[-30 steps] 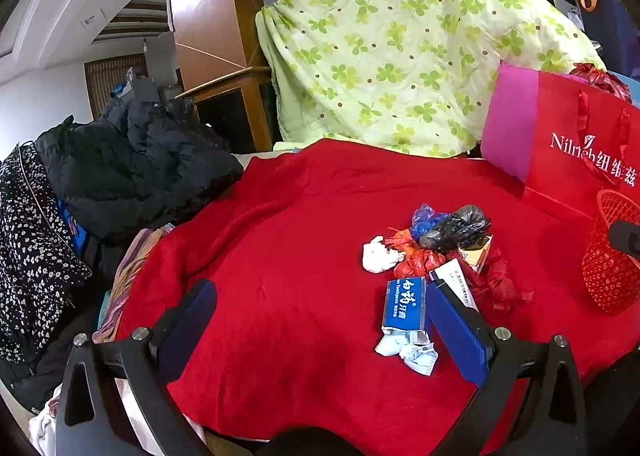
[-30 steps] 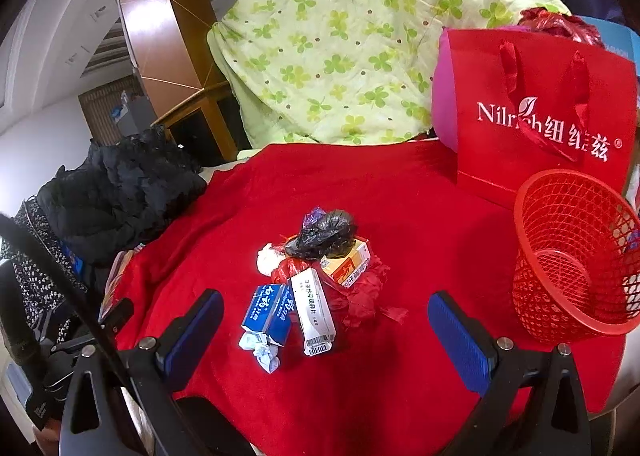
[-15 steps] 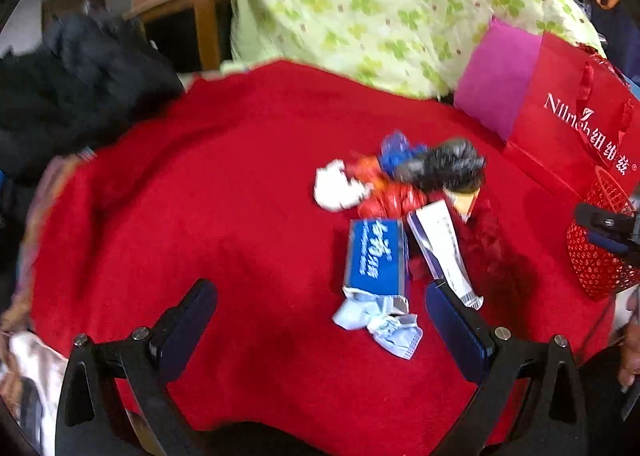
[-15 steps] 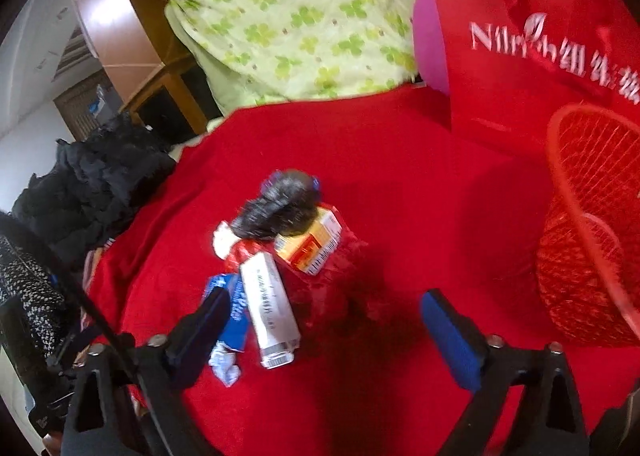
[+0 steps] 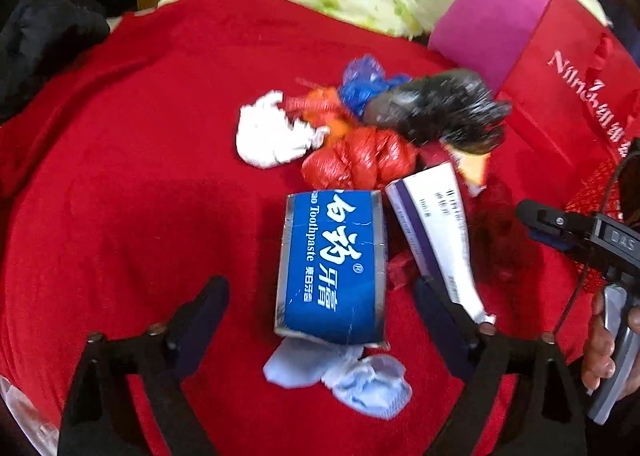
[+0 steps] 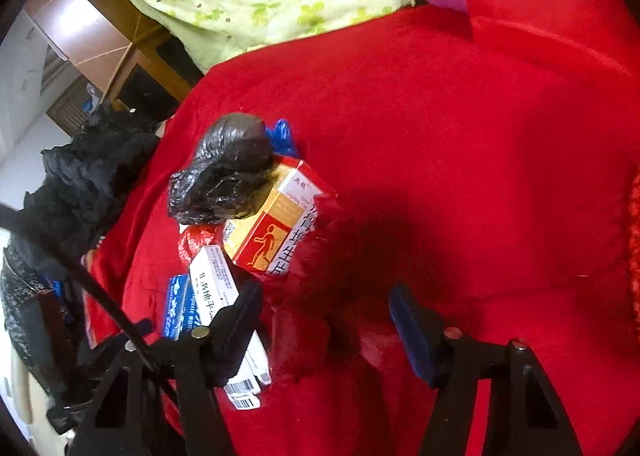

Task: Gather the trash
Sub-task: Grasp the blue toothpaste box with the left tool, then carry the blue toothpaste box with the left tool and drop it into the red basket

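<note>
Both grippers have dropped close to the trash pile since a second ago, and their jaws have just been closing: the left gripper (image 5: 322, 310) stands open astride the blue toothpaste box (image 5: 332, 264), pads not touching it, and the right gripper (image 6: 324, 320) stands open over crumpled red plastic (image 6: 320, 296), which it seems not to press. The red cloth (image 5: 140, 159) is bare left of the pile. The red basket (image 6: 634, 215) barely shows at the right edge, its contents hidden.

red basket (image 6: 634, 232) cut off at right edge; black bag (image 5: 436, 111) blurred
</note>
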The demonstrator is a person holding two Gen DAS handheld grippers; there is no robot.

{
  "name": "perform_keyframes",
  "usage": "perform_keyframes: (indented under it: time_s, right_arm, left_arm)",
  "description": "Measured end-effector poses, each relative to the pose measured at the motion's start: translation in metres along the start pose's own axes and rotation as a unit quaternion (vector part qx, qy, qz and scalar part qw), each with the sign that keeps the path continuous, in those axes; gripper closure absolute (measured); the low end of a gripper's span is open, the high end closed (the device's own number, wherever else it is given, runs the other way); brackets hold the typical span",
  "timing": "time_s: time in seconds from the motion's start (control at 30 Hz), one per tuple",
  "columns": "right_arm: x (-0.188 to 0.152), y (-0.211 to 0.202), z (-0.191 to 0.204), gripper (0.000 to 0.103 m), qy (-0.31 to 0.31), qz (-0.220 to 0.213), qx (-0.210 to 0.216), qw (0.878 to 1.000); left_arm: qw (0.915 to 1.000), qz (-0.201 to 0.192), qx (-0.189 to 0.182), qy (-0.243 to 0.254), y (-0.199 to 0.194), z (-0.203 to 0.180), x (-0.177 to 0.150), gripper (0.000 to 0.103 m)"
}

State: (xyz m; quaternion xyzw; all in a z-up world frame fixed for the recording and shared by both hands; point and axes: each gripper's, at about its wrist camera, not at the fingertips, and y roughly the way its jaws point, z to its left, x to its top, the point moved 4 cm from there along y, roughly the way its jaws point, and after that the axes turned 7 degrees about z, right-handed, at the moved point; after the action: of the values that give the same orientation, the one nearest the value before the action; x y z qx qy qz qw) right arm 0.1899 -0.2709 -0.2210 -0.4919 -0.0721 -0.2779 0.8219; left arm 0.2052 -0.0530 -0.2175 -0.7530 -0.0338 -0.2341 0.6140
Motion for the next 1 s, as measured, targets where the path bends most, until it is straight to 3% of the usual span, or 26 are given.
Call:
perform_keyframes:
  time_s: [0.07,0.2,0.37,0.5,0.67,0.77,1.0]
  right_arm:
    - [0.000,0.006,0.002,0.040,-0.006,0.007,0.001,1.000]
    - [-0.001,0.026,0.006,0.059,-0.023,0.029,-0.022,0.999]
    - [-0.001,0.021,0.014,0.069,-0.047,0.013,-0.037,0.998]
    - [-0.001,0.002,0.021,0.069,-0.060,-0.014,-0.028,0.998]
    - [-0.003,-0.032,0.031,0.069,-0.081,-0.059,0.008,0.995]
    - [-0.006,-0.060,0.038,0.069,-0.101,-0.107,0.033,0.989]
    - [-0.024,-0.146,0.050,0.069,-0.143,-0.246,0.063,0.956]
  left_arm:
    - [0.9998,0.013,-0.015,-0.006,0.008,0.000,0.003,0.027]
    - [0.9985,0.037,-0.037,-0.018,0.024,-0.001,0.005,0.044]
    - [0.9986,0.027,-0.039,-0.022,0.027,-0.002,0.005,0.046]
    - [0.9991,-0.001,-0.036,-0.021,0.005,-0.012,0.000,0.046]
    - [0.9986,-0.047,-0.018,-0.015,-0.036,-0.018,0.001,0.046]
    - [0.9968,-0.080,-0.009,-0.004,-0.067,-0.025,0.002,0.046]
    - [0.9871,-0.154,-0.002,0.042,-0.130,-0.067,0.011,0.046]
